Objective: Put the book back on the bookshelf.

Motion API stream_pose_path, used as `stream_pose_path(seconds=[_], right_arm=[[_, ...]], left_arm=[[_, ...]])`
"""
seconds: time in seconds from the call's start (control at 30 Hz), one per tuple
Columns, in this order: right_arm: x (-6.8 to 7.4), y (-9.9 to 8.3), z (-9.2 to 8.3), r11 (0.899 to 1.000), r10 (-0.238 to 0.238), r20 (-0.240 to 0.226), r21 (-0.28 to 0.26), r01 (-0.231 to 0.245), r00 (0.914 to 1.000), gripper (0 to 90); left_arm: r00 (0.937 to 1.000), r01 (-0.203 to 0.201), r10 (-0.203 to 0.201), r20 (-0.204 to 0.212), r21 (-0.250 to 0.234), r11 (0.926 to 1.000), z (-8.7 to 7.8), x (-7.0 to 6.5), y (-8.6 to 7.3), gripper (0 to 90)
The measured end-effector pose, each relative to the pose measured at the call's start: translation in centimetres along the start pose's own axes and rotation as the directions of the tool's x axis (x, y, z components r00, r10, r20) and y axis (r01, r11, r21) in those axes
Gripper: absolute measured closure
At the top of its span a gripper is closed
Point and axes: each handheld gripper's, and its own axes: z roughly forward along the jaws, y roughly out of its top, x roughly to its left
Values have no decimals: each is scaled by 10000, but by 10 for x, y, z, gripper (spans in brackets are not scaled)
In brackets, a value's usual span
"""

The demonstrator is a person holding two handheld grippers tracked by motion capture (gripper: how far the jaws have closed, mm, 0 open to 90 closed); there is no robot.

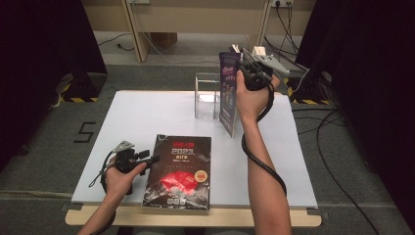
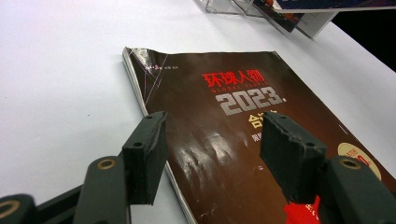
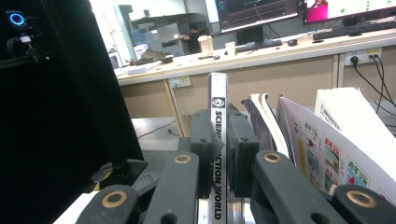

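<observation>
Right gripper (image 1: pixel 243 62) fingers (image 3: pixel 240 149) clamp an upright magazine (image 3: pixel 218 140) above the clear holder (image 1: pixel 206 95) — left gripper (image 1: pixel 155 158) fingers open over the dark magazine (image 2: pixel 243 135).

The flat magazine (image 1: pixel 178 171) has a dark brown cover with red and grey lettering and a red graphic. The held magazine (image 1: pixel 228 93) has a purple cover and a white spine (image 3: pixel 218 140) with black lettering. The surface (image 1: pixel 147 112) is white; the holder (image 1: pixel 206 95) is clear.

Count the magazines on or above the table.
At least 2: a dark magazine lying flat at the near edge, and an upright magazine gripped by the right tool beside the clear holder. More pages beside it may belong to others.
</observation>
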Motion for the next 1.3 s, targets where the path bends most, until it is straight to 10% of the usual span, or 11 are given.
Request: stream_pose_path(seconds=[1.3], right_arm=[[6,-17,40,9990,-389,788,-187,404,9961,833]], left_arm=[[10000,11,-11,-33,56,10000,0,3,-1,405]])
